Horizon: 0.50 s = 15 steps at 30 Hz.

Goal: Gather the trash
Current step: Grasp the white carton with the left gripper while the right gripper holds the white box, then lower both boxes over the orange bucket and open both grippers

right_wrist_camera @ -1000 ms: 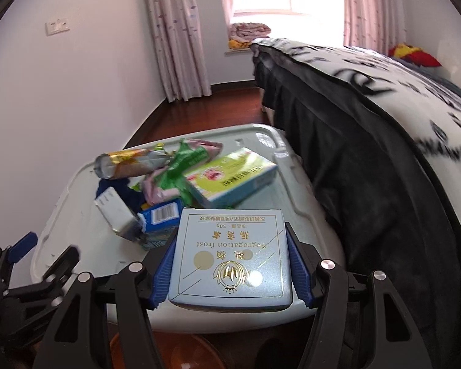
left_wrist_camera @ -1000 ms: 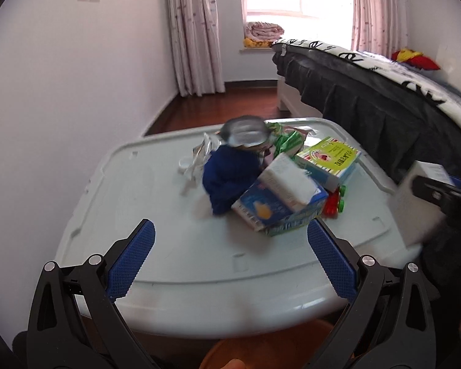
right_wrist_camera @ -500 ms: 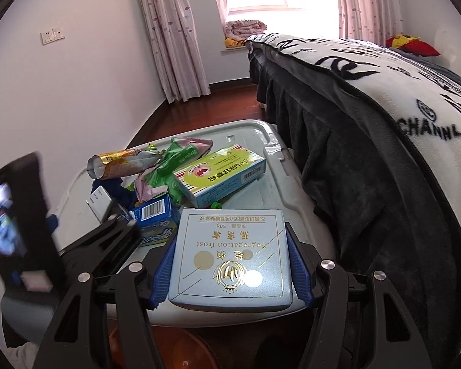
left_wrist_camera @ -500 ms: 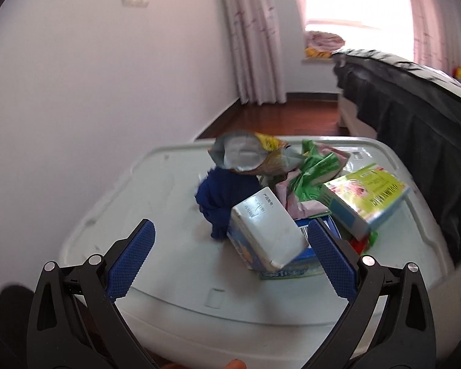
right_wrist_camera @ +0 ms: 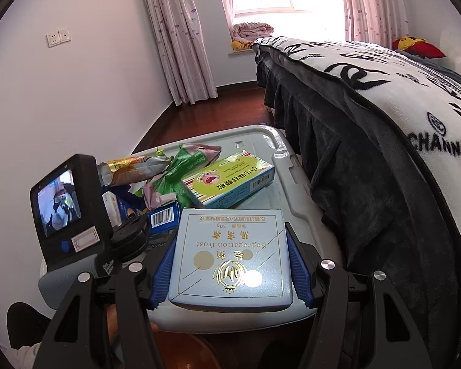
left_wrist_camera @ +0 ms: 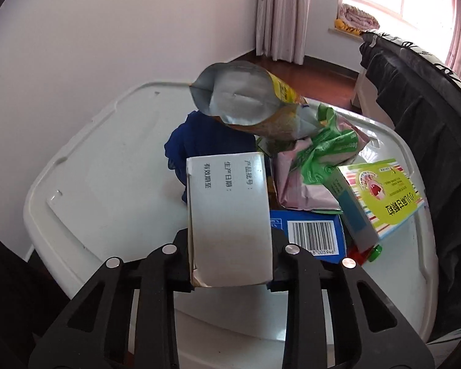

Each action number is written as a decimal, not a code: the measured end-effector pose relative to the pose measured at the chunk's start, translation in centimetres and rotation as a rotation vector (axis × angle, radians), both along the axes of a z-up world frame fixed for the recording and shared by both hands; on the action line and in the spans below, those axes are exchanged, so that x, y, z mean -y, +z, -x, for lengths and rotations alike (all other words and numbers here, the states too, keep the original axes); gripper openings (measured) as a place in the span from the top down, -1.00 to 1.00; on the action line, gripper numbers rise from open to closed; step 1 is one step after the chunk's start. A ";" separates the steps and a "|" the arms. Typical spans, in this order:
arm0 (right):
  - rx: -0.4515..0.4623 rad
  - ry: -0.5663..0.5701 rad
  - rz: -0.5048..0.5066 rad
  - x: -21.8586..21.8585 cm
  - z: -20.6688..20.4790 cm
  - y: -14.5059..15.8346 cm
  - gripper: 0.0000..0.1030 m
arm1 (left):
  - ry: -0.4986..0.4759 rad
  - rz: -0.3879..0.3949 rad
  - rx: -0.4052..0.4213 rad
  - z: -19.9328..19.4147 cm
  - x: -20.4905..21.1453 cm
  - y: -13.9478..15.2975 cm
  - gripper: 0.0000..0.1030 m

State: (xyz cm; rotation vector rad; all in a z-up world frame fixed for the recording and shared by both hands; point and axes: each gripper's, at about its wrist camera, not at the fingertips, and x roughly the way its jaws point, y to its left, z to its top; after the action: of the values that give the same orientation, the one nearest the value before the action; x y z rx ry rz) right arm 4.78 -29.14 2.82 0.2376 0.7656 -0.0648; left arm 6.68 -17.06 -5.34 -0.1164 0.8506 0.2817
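Bedroom storage-bin lid (left_wrist_camera: 86, 184) beside the bed. Nearest, left gripper (left_wrist_camera: 230, 264) jaws are closing on a white carton (left_wrist_camera: 227, 215); right gripper (right_wrist_camera: 230, 264) clamps a blue box (right_wrist_camera: 230, 258). Farther: foil pouch (left_wrist_camera: 246, 98), green box (left_wrist_camera: 381, 196) remain uncollected.

Readable text: pale blue box (right_wrist_camera: 230, 256) top reads "Segregation frost", "30g" above it, upside down. Blanket (right_wrist_camera: 415, 98) right of that box: "CHANNL". White carton (left_wrist_camera: 229, 215) side: 产品批号, 生产日期, 有效期至. Blue box (left_wrist_camera: 310, 235) beside the carton: barcode, digits partly legible, "005946". Green-yellow box (left_wrist_camera: 384, 198): Chinese print, unclear.
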 end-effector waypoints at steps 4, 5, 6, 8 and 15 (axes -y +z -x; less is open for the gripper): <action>-0.002 0.000 -0.003 0.1 0.1 0.1 -0.21 | -0.012 -0.006 -0.002 0.4 -0.2 0.4 0.45; -0.002 0.001 -0.005 0.0 0.1 0.1 -0.21 | -0.021 -0.009 0.002 0.8 -0.3 0.7 0.46; -0.001 -0.001 0.000 -0.2 0.3 0.2 -0.21 | -0.028 -0.009 0.005 1.1 -0.5 1.0 0.45; 0.003 0.003 -0.006 -0.4 0.5 0.4 -0.21 | -0.045 -0.005 0.004 1.5 -1.0 1.5 0.46; 0.016 0.051 -0.004 -2.3 2.2 1.3 -0.21 | -0.222 0.017 -0.042 5.6 -4.4 4.2 0.45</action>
State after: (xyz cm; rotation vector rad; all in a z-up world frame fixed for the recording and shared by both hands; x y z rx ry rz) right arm 2.59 -26.83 4.16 0.2221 0.7553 -0.0132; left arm 1.10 -12.70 -1.13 -0.0318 0.8991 0.0690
